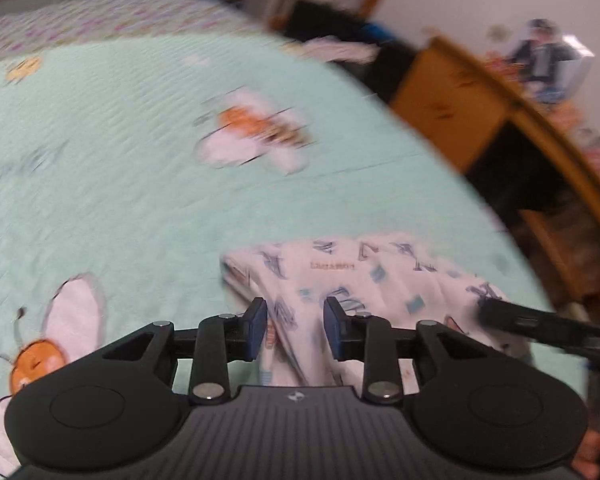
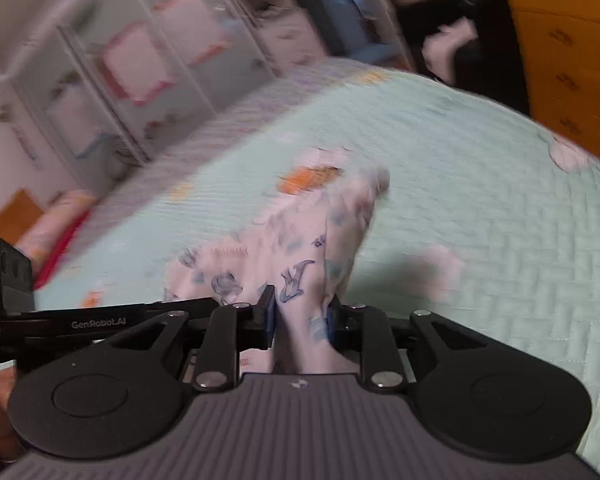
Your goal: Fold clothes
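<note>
Two grippers on garment (image 1: 340, 280), frame bottom-centre: right gripper (image 2: 302, 316) pinches cloth to lift fold; left gripper (image 1: 296, 326) jaws apart, cloth between, prob. unclamped.

"GenRobot.AI" reads white on the left gripper's (image 2: 265, 300) black bar; "JAS" on its camera block (image 2: 4, 280).

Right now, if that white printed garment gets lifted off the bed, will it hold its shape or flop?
Probably flop: the white printed garment already bunches and drapes between the right gripper fingers. It looks thin, so likely light. Its folds would likely slide apart.
</note>
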`<action>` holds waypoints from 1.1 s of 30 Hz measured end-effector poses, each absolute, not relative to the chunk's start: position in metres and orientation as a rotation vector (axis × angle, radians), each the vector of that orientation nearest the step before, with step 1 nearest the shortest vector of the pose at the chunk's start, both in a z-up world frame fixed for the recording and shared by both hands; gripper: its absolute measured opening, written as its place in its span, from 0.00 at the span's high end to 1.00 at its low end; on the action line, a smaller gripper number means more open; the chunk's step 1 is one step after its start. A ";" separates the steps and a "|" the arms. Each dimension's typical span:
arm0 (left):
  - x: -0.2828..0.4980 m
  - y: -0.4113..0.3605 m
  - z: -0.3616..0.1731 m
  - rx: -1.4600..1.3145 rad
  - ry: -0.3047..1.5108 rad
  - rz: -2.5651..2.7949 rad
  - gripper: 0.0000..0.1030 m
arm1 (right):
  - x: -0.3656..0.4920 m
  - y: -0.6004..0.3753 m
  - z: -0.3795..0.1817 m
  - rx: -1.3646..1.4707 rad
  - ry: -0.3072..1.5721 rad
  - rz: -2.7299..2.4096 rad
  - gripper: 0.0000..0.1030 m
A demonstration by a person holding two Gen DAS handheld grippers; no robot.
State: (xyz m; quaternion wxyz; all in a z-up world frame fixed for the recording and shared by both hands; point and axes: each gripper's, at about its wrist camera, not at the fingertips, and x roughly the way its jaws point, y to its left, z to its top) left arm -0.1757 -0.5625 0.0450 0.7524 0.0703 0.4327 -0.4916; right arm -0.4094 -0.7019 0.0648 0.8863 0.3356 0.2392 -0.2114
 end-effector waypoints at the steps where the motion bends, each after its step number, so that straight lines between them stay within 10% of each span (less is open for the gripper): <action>1: -0.168 -0.557 0.043 0.124 0.963 -1.056 0.64 | -0.413 -0.706 0.059 0.725 0.491 -0.453 0.76; 15: -0.228 -0.490 0.081 -0.026 0.875 -1.345 0.54 | -0.489 -0.662 0.027 0.993 0.346 -0.403 0.75; 18: -0.235 -0.479 0.068 -0.041 0.936 -1.355 0.55 | -0.488 -0.652 -0.002 0.989 0.439 -0.455 0.94; 22: -0.244 -0.463 0.052 -0.061 1.017 -1.368 0.52 | -0.510 -0.641 0.023 0.935 0.292 -0.437 0.74; 33: -0.270 -0.445 0.013 -0.214 1.298 -1.282 0.50 | -0.534 -0.636 -0.001 1.011 0.327 -0.571 0.65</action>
